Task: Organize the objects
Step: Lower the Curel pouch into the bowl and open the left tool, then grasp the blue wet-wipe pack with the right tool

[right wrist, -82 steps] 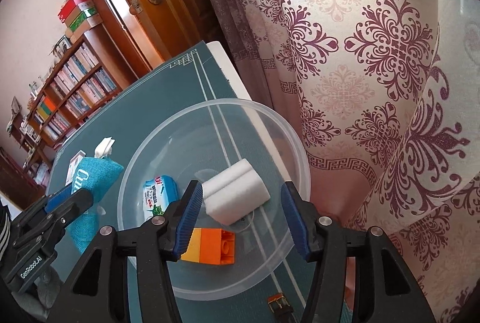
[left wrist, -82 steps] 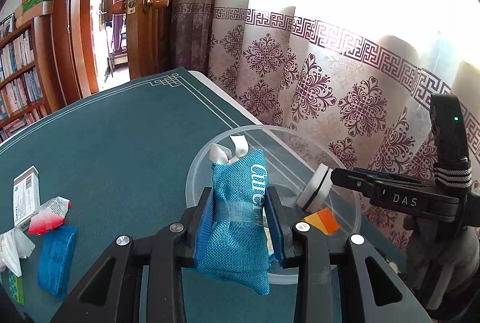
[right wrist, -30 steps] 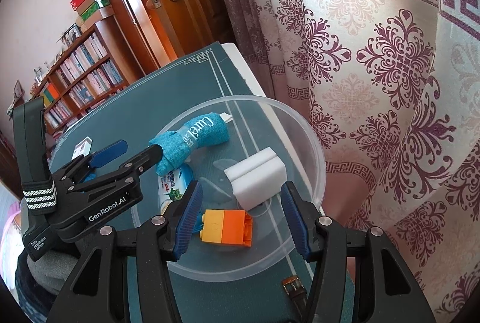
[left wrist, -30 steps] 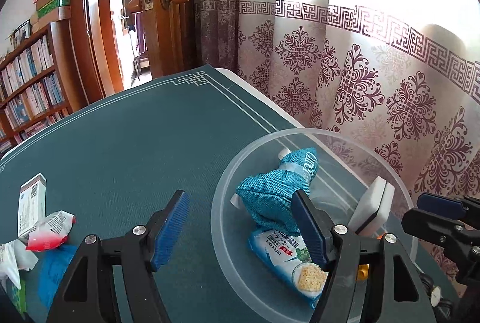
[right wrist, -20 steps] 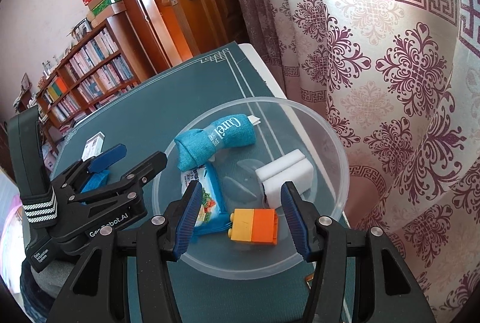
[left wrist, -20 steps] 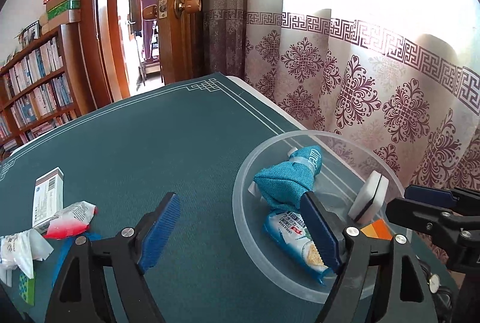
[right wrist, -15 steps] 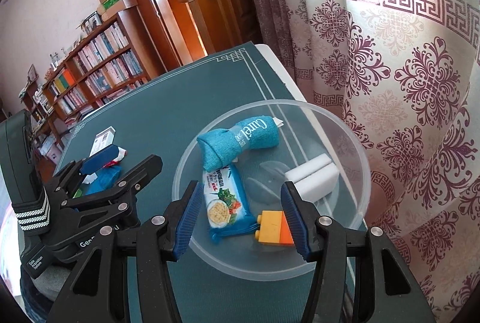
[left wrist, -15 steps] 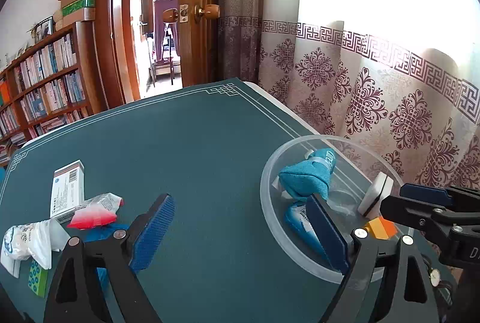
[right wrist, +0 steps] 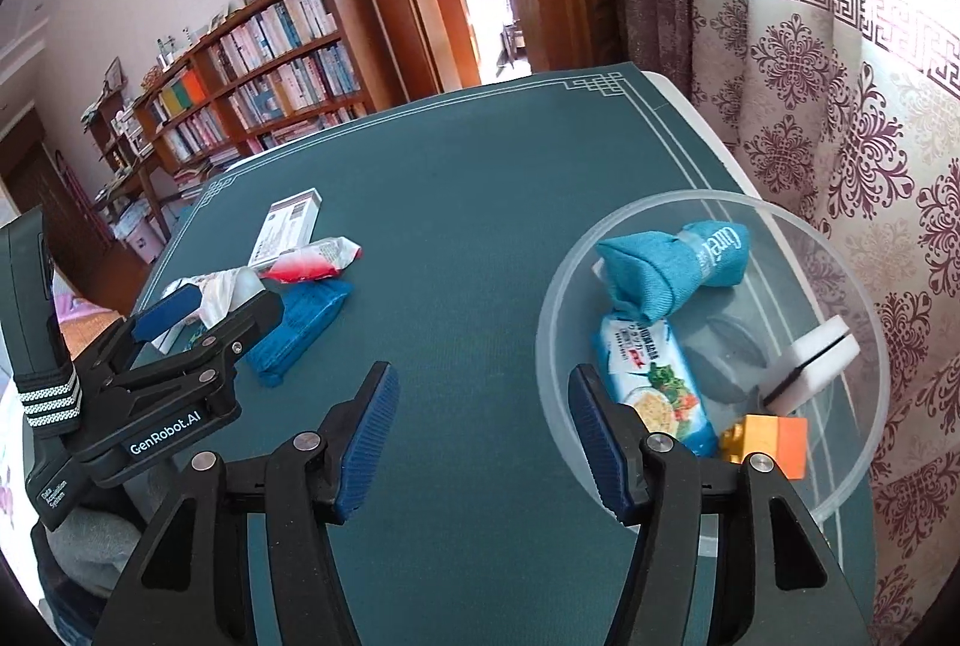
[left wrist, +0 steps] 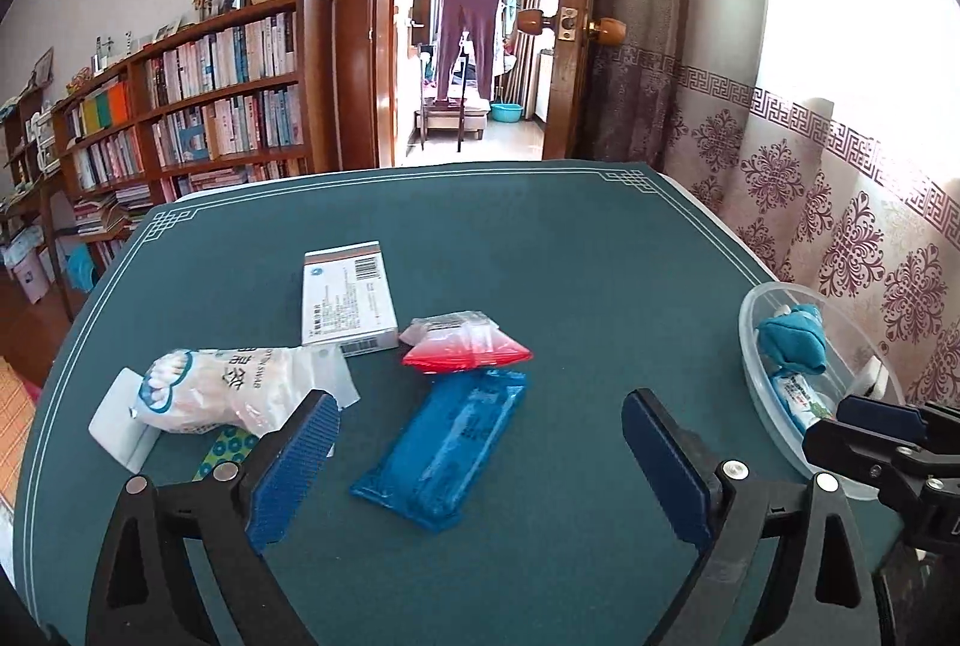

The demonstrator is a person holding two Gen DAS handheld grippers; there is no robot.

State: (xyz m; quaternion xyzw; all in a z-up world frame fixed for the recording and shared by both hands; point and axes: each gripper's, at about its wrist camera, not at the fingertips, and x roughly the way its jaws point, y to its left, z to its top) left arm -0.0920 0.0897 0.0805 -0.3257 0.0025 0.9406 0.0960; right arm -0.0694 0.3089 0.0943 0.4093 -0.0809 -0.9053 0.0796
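Note:
My left gripper [left wrist: 480, 400] hangs above a blue packet [left wrist: 444, 451] on the green table mat [left wrist: 540, 256]; its jaws are opening and hold nothing. A red-white sachet [left wrist: 465, 346], a white box [left wrist: 348, 295] and a bag of cotton swabs [left wrist: 234, 394] lie around the packet. My right gripper [right wrist: 481, 375] hovers just left of the clear bowl [right wrist: 690, 196], jaws opening and empty. Inside the bowl are a blue cloth pouch [right wrist: 672, 268], a cracker packet [right wrist: 654, 382], a white sponge [right wrist: 816, 358] and an orange brick [right wrist: 774, 436].
A white block [left wrist: 120, 427] and a green patterned slip [left wrist: 222, 451] lie under the swab bag. A patterned curtain [right wrist: 840, 118] hangs close behind the bowl at the table's right edge. Bookshelves [left wrist: 198, 118] and an open door [left wrist: 576, 16] stand beyond the table.
The left gripper let go of the blue cloth pouch into the bowl, opened wide and swung left over the loose items. The right gripper also drew left, off the bowl.

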